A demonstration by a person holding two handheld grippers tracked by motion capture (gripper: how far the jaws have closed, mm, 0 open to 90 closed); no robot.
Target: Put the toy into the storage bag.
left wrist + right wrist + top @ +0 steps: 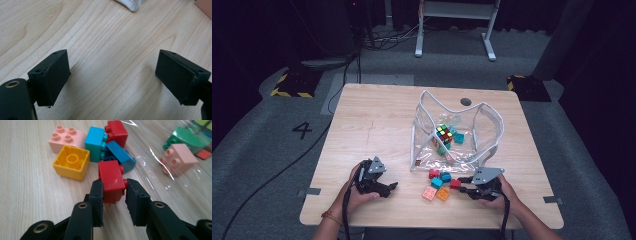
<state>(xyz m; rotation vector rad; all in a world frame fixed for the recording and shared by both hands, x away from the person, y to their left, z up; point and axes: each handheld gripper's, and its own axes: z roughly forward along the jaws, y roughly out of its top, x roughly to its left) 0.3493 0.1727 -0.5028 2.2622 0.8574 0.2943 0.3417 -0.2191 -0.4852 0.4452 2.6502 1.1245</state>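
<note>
Right gripper has its jaws pressed on a red brick, one pad on each side, the brick sitting on the table just at the jaw tips. No earlier look is at hand, so I say only that the pads clamp it now. From the high view, that gripper lies at the near right of the table, with the red brick at its tip.

Left gripper rests at the near left, jaws wide apart over bare wood, nothing between them, well apart from the bricks.

Just beyond the held brick lies a small cluster: a yellow brick turned hollow side up, a pink brick, a turquoise brick, a blue brick and a second red brick. That makes six bricks on the bare table, two red and one of each other colour.

Behind them stands a clear plastic bag with white piping, its mouth open. Inside it sit a puzzle cube, a green brick and another pink brick; more pieces lie in there, too jumbled to count.
</note>
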